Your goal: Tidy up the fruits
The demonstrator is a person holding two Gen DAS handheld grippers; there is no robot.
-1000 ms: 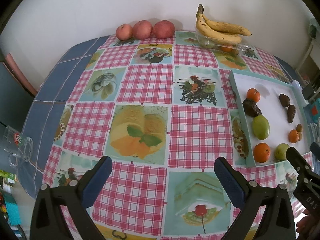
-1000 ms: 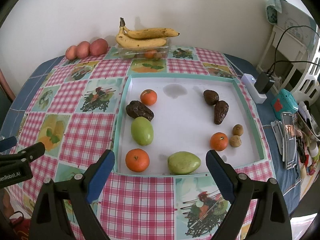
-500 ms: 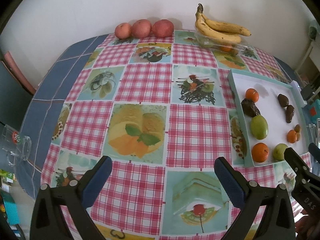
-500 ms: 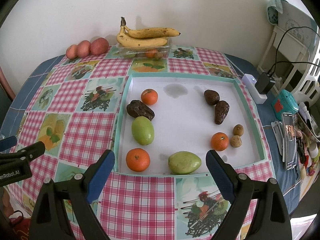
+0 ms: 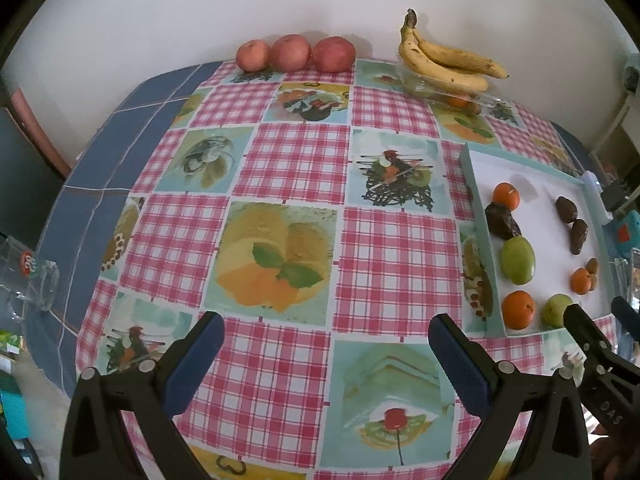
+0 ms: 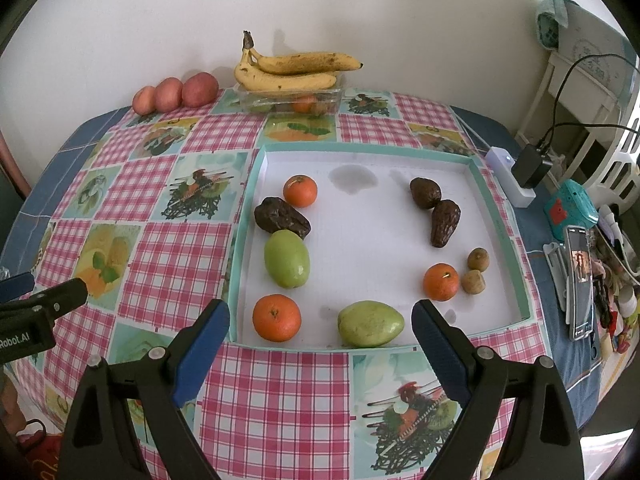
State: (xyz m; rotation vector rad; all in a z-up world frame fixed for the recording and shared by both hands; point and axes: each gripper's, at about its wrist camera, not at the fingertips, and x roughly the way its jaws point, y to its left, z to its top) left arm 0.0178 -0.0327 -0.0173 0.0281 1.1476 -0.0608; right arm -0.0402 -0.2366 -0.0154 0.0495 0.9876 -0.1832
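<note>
A white tray with a teal rim [image 6: 496, 208] [image 5: 480, 216] holds loose fruit: three oranges, one at the near left [image 6: 277, 317], two green fruits [image 6: 286, 258] [image 6: 370, 323], dark brown avocados [image 6: 282, 218] [image 6: 444, 222] and two small brown fruits [image 6: 474, 281]. My right gripper [image 6: 320, 344] is open and empty, above the tray's near edge. My left gripper [image 5: 326, 350] is open and empty over the checked tablecloth, left of the tray.
Bananas [image 6: 292, 70] lie on a clear box [image 6: 256, 100] at the back by the wall. Three red apples [image 5: 294, 54] sit to their left. A glass [image 5: 28, 280] stands at the table's left edge. A charger, phone [image 6: 580, 280] and clutter lie to the right.
My left gripper has pulled back and up a little, so the table looks slightly farther. My right gripper has barely moved. Both stay open.
</note>
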